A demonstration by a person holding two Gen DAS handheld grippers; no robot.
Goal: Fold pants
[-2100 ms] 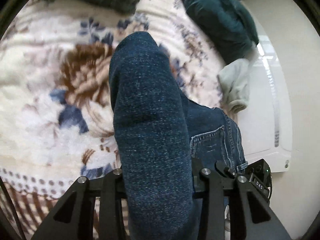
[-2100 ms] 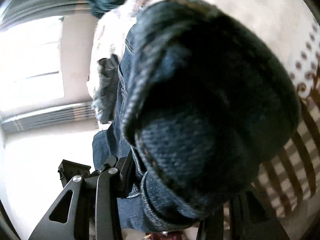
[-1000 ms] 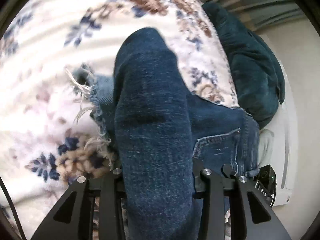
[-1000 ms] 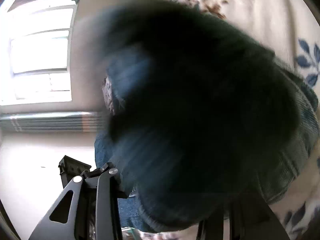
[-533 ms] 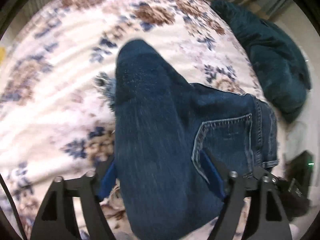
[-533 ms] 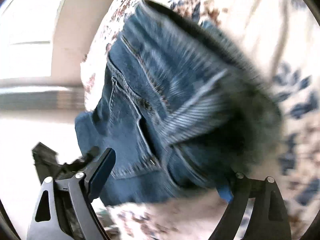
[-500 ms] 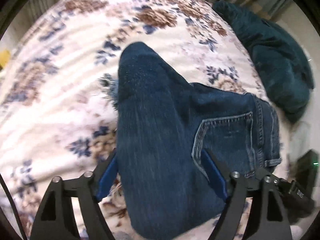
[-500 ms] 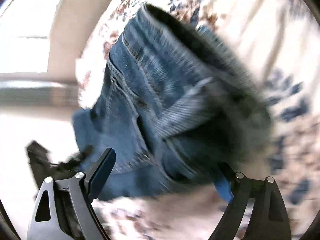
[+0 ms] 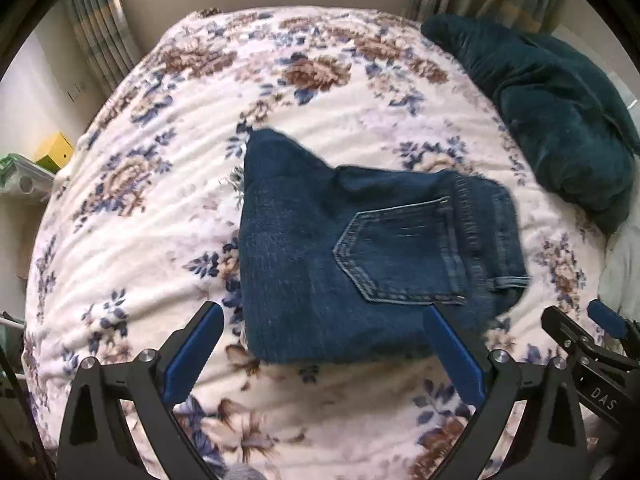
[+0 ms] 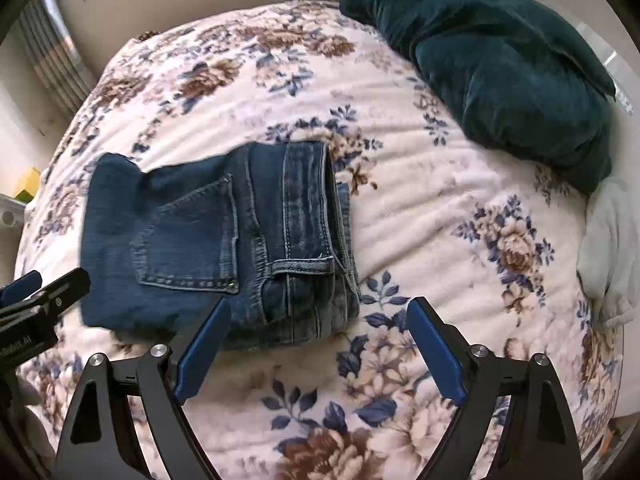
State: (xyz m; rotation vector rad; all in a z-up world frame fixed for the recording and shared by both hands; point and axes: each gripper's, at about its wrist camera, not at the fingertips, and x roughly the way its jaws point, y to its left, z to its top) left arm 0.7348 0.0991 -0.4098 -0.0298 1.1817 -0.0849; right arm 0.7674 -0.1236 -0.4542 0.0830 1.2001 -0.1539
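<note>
Your left fingers [image 9: 208,344] were spread wide and empty, your right gripper [image 10: 320,344] too, both just short of the folded pants [image 9: 360,256] lying on the bed [image 9: 160,184]. Smoothing that lumpy far corner looked worthwhile.

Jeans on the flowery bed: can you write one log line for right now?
blue denim jeans: folded, on floral blanket | left gripper: open, empty | right gripper: open, empty | dark teal cushion: apart
</note>
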